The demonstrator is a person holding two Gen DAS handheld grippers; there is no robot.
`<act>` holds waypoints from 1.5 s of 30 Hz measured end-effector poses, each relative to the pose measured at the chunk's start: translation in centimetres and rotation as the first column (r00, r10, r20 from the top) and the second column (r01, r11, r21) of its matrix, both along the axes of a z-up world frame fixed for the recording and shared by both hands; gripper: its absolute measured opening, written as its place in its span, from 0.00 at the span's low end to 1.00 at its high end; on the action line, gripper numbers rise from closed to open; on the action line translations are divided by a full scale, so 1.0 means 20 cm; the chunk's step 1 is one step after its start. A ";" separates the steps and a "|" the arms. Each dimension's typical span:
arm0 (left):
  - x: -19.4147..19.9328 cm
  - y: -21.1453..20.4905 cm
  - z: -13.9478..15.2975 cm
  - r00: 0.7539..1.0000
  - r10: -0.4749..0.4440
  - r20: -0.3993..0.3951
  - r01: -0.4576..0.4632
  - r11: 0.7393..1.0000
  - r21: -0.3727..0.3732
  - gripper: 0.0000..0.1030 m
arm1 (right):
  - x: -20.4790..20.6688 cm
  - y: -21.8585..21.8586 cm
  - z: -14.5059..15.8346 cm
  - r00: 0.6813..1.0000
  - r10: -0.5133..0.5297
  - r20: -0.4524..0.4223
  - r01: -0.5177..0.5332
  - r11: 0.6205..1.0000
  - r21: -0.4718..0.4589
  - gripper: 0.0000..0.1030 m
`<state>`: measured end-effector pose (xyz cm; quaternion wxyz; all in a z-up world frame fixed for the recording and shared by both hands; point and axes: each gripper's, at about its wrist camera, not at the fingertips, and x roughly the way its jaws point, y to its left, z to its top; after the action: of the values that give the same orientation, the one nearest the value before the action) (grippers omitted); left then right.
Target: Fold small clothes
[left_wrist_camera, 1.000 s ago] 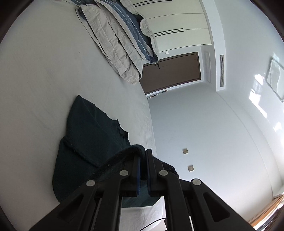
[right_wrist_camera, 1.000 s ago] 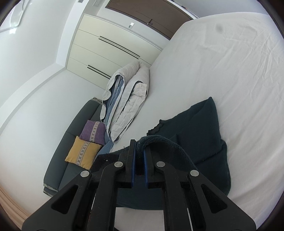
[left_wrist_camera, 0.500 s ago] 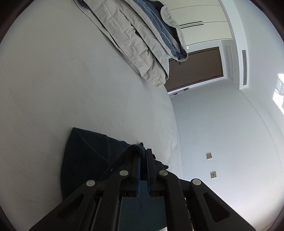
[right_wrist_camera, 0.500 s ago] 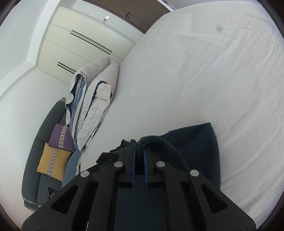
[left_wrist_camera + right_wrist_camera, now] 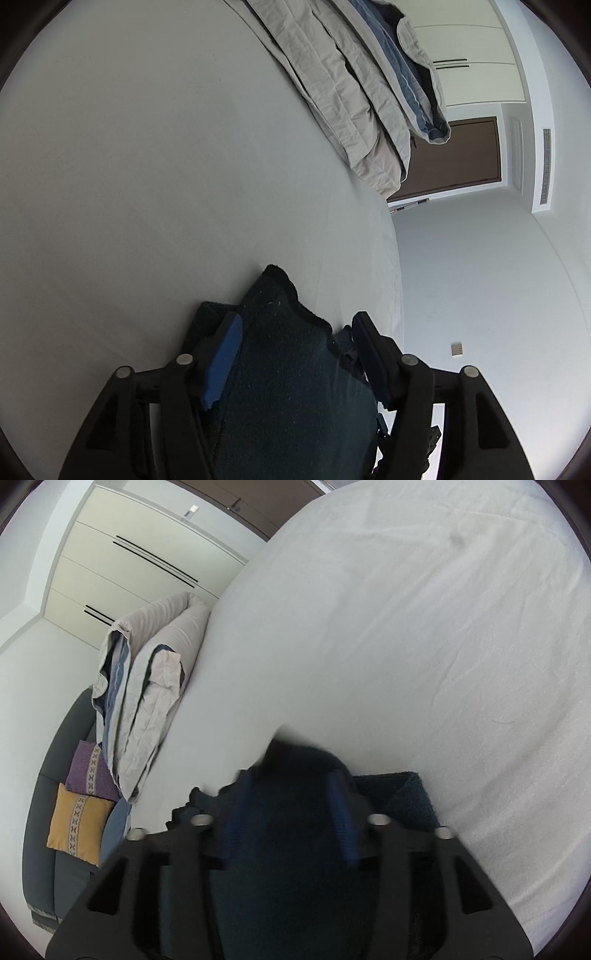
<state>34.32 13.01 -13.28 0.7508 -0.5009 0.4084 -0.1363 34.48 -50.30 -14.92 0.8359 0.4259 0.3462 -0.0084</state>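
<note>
A dark teal garment [image 5: 288, 362] lies folded over on the white bed sheet [image 5: 147, 166]. In the left wrist view my left gripper [image 5: 295, 325] is open, its fingers spread to either side of the cloth, which lies loose between them. In the right wrist view the same garment [image 5: 295, 812] fills the gap between the spread fingers of my right gripper [image 5: 291, 786], which is open too. The cloth's top fold there is blurred. A lower layer of the garment [image 5: 402, 794] shows to the right.
A folded grey and blue duvet [image 5: 362, 85] lies at the far side of the bed, also in the right wrist view [image 5: 147, 701]. A dark sofa with a purple cushion [image 5: 88, 771] and a yellow cushion [image 5: 77, 827] stands beside the bed. A brown door [image 5: 458, 155] is beyond the bed's edge.
Both grippers were shut on the garment's edge and carried it forward over the rest of the cloth. Now both have opened and the cloth lies loose between the fingers.
</note>
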 end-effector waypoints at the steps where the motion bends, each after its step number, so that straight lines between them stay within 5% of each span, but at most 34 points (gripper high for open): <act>1: -0.02 0.03 0.03 1.000 0.016 0.007 -0.016 1.000 0.005 0.64 | -0.01 0.00 0.03 1.000 -0.017 -0.007 0.016 1.000 -0.020 0.65; 9: -0.29 -0.14 0.24 0.988 -0.089 0.127 0.060 0.973 0.222 0.64 | -0.17 0.24 0.21 0.993 0.120 0.024 -0.115 0.983 -0.140 0.65; 13: -0.36 -0.32 0.20 0.979 -0.172 0.108 0.119 0.918 0.377 0.64 | -0.20 0.44 0.16 0.971 0.235 -0.040 -0.238 0.951 -0.200 0.65; 16: -0.39 -0.36 0.10 0.982 -0.181 0.051 0.136 0.874 0.467 0.62 | -0.28 0.41 0.07 0.976 0.187 -0.109 -0.209 0.942 -0.262 0.61; 18: -0.42 -0.33 0.05 0.983 -0.174 0.057 0.127 0.874 0.468 0.51 | -0.35 0.35 0.06 0.987 0.134 -0.089 -0.154 0.950 -0.272 0.57; 20: -0.45 -0.30 0.06 0.983 -0.173 0.064 0.124 0.877 0.465 0.51 | -0.42 0.29 0.06 0.991 0.103 -0.085 -0.121 0.961 -0.248 0.49; 23: -0.50 -0.31 0.10 0.983 -0.173 0.063 0.121 0.865 0.487 0.52 | -0.58 0.25 0.13 0.994 0.023 -0.104 -0.059 0.930 -0.362 0.53; 27: -0.61 -0.36 0.16 0.974 -0.194 0.114 0.104 0.840 0.533 0.63 | -0.72 0.26 0.19 0.997 0.051 -0.053 -0.067 0.927 -0.370 0.53; 31: -0.68 -0.46 0.12 0.970 -0.229 0.084 0.136 0.792 0.595 0.65 | -0.75 0.35 0.10 0.980 0.105 -0.168 -0.169 0.886 -0.433 0.52; 39: -0.79 -0.37 0.16 0.976 -0.175 0.127 0.069 0.808 0.585 0.64 | -0.96 0.41 0.15 0.986 0.100 -0.137 -0.157 0.840 -0.519 0.51; 45: -0.85 -0.36 0.14 0.977 -0.168 0.129 0.051 0.779 0.625 0.64 | -1.02 0.45 0.19 0.982 0.133 -0.136 -0.186 0.816 -0.547 0.50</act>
<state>17.37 5.86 -10.43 0.8973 -0.1886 0.3904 -0.0828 14.14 -41.33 -11.09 0.9046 0.1323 0.4010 -0.0584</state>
